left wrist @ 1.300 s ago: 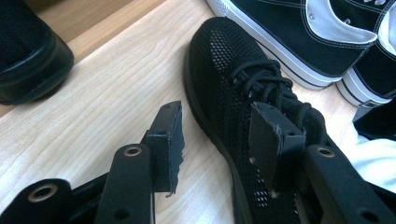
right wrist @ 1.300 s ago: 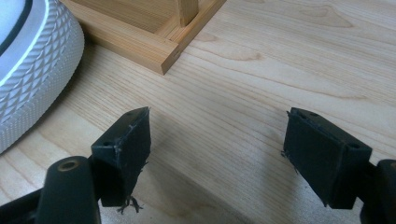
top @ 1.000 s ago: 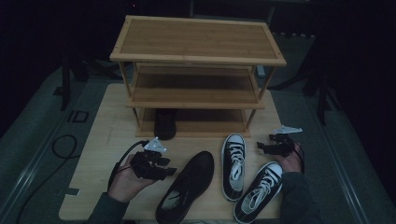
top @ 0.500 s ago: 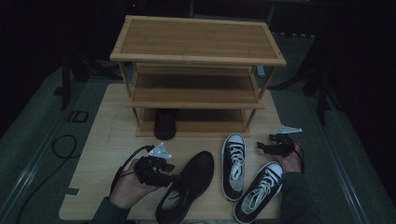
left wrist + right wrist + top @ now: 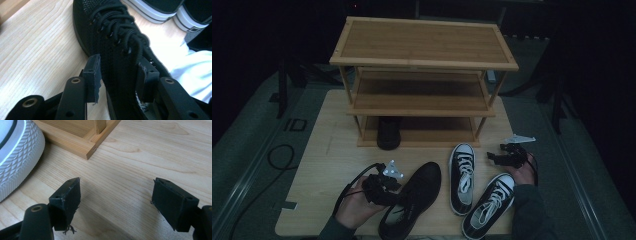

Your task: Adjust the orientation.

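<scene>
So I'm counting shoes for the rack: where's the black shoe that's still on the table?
In the high view the black shoe lies at the table's front, left of the two sneakers, between the jaws of the left hand-held gripper.

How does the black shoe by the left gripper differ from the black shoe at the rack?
The loose black shoe lies on the table, its collar between the left gripper's closing jaws; the stowed shoe sits in the rack's bottom tier, ungripped. The loose one lies angled; the stowed one points straight out. Both are black.
</scene>
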Demonstrator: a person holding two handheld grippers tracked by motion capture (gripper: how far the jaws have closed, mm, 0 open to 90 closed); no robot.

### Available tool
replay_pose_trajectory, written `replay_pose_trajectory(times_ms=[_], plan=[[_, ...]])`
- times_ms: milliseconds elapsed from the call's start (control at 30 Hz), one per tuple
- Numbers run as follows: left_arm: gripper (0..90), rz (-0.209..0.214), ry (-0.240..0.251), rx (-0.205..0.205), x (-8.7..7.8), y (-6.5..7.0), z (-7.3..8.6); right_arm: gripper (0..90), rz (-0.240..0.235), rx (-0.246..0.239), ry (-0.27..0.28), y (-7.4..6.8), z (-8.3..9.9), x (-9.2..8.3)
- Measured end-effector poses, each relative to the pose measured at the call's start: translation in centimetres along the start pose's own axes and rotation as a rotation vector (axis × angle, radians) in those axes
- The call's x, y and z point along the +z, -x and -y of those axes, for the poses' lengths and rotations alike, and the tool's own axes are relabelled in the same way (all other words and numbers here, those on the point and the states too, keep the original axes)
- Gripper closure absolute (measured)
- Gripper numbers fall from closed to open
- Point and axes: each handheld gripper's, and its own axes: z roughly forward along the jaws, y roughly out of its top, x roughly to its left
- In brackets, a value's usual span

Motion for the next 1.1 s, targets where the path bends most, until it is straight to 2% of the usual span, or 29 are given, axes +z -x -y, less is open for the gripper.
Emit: replay_pose_trajectory(times_ms=[200, 333, 433, 500, 667, 767, 967, 1100], plan=[[65.1, -0.033, -0.013, -0.012, 0.1, -0.1, -0.1, 22.8, 0.001, -0.001, -0.001, 0.0, 0.0, 0.0], [70.0, -0.015, -0.024, -0.021, 0.5, -0.1, -0.3, 22.8, 0.001, 0.0, -0.001, 0.0, 0.0, 0.0], [80.8, -0.005, -0.023, -0.023, 0.6, -0.2, -0.5, 22.8, 0.0, -0.001, 0.0, 0.0, 0.0, 0.0], [86.3, -0.014, -0.014, -0.044, 0.5, -0.3, -0.5, 22.8, 0.001, 0.0, 0.0, 0.0, 0.0, 0.0], [87.0, -0.013, 0.021, -0.11, 0.5, -1.3, -0.5, 22.8, 0.0, 0.0, 0.0, 0.0, 0.0, 0.0], [87.0, -0.029, 0.032, -0.121, 0.4, -1.9, -0.5, 22.8, 0.0, 0.0, 0.0, 0.0, 0.0, 0.0], [87.1, -0.034, 0.072, -0.158, 0.5, -3.3, -0.6, 22.8, 0.0, 0.0, 0.0, 0.0, 0.0, 0.0], [87.2, -0.074, 0.086, -0.176, 0.9, -4.1, -1.3, 22.8, -0.001, 0.0, 0.001, 0.0, 0.0, 0.0]])
